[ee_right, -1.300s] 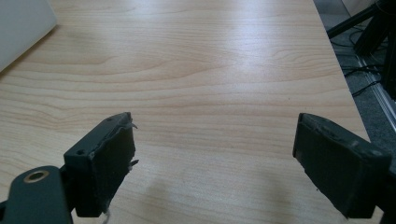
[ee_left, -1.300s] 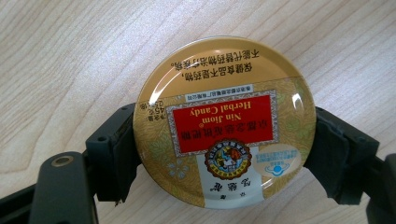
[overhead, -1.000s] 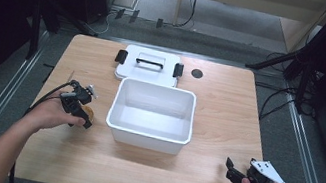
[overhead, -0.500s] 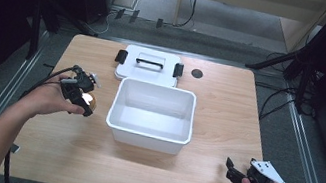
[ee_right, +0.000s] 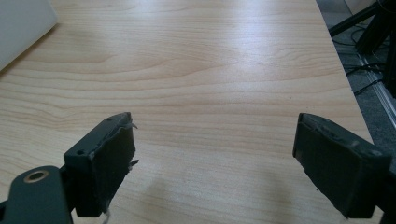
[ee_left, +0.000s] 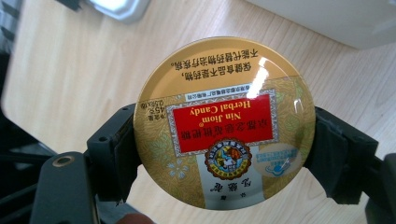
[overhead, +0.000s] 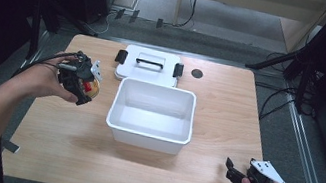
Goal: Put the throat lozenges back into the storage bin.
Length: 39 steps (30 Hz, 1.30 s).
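Right gripper (overhead: 233,176): near edge of table (overhead: 227,118), jaws spread wide, nothing between them. Left gripper (overhead: 80,84): left of bin (overhead: 149,128), jaws closed on the rim of a round tin (ee_left: 224,123), apparently lifted off the wood. Lid (overhead: 148,64): beyond the bin, touching it. Risk: the smooth rim, pinched at two points only, could slip and drop the tin.
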Available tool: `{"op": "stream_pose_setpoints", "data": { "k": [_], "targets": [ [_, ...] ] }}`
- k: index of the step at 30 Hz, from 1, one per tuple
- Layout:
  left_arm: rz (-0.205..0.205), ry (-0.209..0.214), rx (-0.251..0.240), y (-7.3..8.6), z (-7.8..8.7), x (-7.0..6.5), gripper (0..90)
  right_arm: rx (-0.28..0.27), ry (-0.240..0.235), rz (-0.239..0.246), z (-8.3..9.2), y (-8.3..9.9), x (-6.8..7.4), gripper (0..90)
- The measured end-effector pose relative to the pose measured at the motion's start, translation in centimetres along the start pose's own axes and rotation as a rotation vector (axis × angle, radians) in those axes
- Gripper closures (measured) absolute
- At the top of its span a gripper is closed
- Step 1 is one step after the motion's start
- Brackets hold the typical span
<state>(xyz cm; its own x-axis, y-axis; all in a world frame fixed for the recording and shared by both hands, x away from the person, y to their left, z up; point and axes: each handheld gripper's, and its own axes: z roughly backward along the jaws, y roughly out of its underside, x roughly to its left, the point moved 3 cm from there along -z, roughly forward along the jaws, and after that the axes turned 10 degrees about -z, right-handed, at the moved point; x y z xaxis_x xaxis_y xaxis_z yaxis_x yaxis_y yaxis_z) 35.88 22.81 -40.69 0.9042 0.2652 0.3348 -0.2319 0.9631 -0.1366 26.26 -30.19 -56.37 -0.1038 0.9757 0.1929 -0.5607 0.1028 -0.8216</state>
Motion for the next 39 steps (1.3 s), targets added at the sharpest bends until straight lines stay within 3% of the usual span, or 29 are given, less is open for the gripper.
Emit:
{"op": "stream_pose_setpoints", "data": {
  "k": [5,6,14,18,25,39],
  "targets": [
    [-0.047,-0.013,-0.007,-0.5,1.2,0.3,20.9,0.001,-0.001,0.002,0.0,0.0,0.0,13.2],
    [-0.074,-0.012,-0.011,-0.8,1.7,0.3,20.9,0.002,-0.002,0.003,0.0,0.0,0.0,13.3],
    [-0.099,-0.010,-0.062,-2.8,2.8,-0.1,20.9,0.003,-0.001,0.006,0.0,0.0,0.0,13.3],
    [-0.136,-0.010,-0.059,-4.0,2.7,-0.2,20.9,0.004,-0.001,0.005,0.0,0.0,0.0,13.3],
    [-0.156,0.007,-0.089,-5.6,2.3,-0.5,20.9,0.009,-0.002,0.003,0.0,0.0,0.0,13.3],
    [-0.199,0.048,-0.103,-8.5,1.0,-1.5,20.9,0.013,-0.006,-0.007,-0.1,0.0,0.0,13.2]
  ]
}}
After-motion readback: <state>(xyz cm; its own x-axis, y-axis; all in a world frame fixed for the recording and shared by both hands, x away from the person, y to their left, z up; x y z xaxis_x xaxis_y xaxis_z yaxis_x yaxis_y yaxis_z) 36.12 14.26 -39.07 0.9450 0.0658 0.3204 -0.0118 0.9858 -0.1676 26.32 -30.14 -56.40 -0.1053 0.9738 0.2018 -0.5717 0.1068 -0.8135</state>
